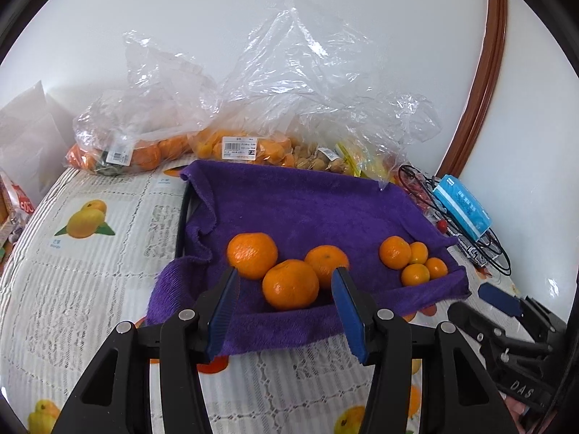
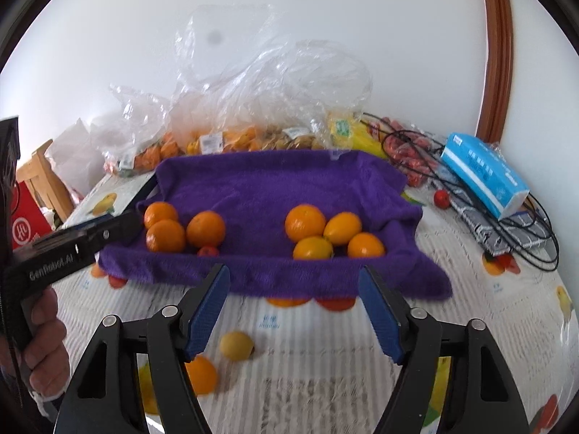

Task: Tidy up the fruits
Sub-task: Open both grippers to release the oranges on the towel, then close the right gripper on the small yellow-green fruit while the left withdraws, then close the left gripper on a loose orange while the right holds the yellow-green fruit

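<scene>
Bright, even daylight fills both fisheye views, washing the white wall [image 1: 289, 36] nearly blank. Glare streaks the crumpled clear plastic bags [image 1: 289, 83] at the far side of the table [image 1: 90, 289]. Shadows are soft and short, pooling just beneath the oranges [image 1: 289, 284] on the purple towel [image 1: 307, 202]. The left-wrist view is crisp, with the fruit's skin texture showing. The right-wrist view is softer, with blur smearing the tablecloth's near weave and the towel's front edge; a dark smudge [image 2: 216, 38] hangs on the wall. Both views bend hard at the rim, bowing the brown door frame [image 1: 481, 83], and a black vignette closes every corner.
</scene>
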`<action>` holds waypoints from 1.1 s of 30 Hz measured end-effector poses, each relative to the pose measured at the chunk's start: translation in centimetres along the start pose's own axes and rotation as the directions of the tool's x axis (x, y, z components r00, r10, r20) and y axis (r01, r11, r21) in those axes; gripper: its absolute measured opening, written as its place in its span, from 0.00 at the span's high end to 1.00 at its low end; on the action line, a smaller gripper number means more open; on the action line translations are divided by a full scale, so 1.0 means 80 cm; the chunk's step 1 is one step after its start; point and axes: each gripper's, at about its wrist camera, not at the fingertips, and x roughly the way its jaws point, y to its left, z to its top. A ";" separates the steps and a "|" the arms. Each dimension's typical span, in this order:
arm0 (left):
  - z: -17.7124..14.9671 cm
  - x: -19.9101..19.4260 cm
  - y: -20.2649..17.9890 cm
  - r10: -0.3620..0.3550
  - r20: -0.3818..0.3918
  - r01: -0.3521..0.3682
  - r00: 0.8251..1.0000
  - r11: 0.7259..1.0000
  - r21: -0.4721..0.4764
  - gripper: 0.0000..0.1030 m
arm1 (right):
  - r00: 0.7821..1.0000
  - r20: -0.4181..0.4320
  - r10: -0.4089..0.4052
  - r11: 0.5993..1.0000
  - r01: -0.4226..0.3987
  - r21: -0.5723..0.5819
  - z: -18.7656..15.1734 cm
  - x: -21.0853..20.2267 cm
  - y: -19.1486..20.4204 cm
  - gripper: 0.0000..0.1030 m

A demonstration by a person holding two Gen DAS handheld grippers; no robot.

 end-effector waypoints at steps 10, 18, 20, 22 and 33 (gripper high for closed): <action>-0.011 -0.008 0.018 0.012 -0.017 -0.013 1.000 1.000 -0.028 0.51 | 0.984 -0.154 0.092 0.996 -0.092 0.008 -0.035 0.026 0.026 0.66; -0.011 -0.008 0.012 0.008 -0.020 -0.009 1.000 1.000 -0.006 0.51 | 0.975 -0.211 0.066 0.997 -0.071 -0.015 -0.035 0.041 0.035 0.74; -0.011 -0.008 0.014 0.006 -0.021 -0.006 1.000 1.000 -0.012 0.51 | 0.976 -0.214 0.048 0.998 -0.054 -0.022 -0.035 0.044 0.037 0.75; -0.010 -0.007 0.015 0.004 -0.023 -0.004 1.000 1.000 -0.018 0.51 | 0.976 -0.210 0.050 0.998 -0.055 -0.018 -0.034 0.045 0.035 0.75; -0.011 -0.006 0.013 -0.005 -0.033 0.004 0.999 1.000 -0.015 0.51 | 0.983 -0.185 0.014 0.999 -0.020 -0.029 -0.040 0.048 0.016 0.76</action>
